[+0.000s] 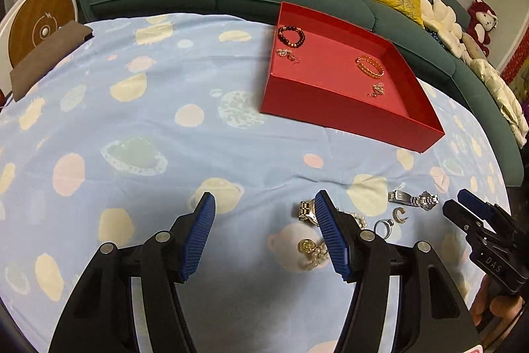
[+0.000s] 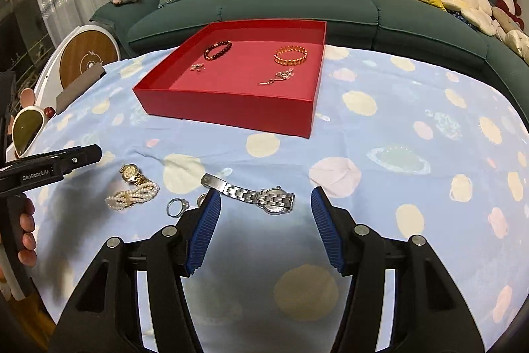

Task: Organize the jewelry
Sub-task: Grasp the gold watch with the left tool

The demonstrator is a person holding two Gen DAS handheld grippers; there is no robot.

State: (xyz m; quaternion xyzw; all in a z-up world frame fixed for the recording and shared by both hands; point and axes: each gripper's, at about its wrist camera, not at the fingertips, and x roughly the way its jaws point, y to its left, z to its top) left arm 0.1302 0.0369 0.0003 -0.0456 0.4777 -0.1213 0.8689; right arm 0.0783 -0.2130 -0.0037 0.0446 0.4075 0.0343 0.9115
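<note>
Left wrist: left gripper point(image 1: 264, 204) jaws wide, empty | right gripper point(image 2: 266, 202) jaws wide over silver watch point(image 2: 261, 196), not touching

Red tray point(image 2: 231, 108): open-topped, low walls on all sides; bare floor between dark bead bracelet point(image 2: 217, 49) and gold bracelet point(image 2: 290, 55).
Cloth point(image 2: 380, 128) right of tray: bare.
Near edge: silver watch point(image 2: 261, 194), ring point(image 2: 177, 206), pearl bracelet point(image 2: 132, 196), gold watch point(image 2: 131, 173) lie close together, narrow gaps between.
Left gripper point(image 2: 82, 156): just beside gold watch.
</note>
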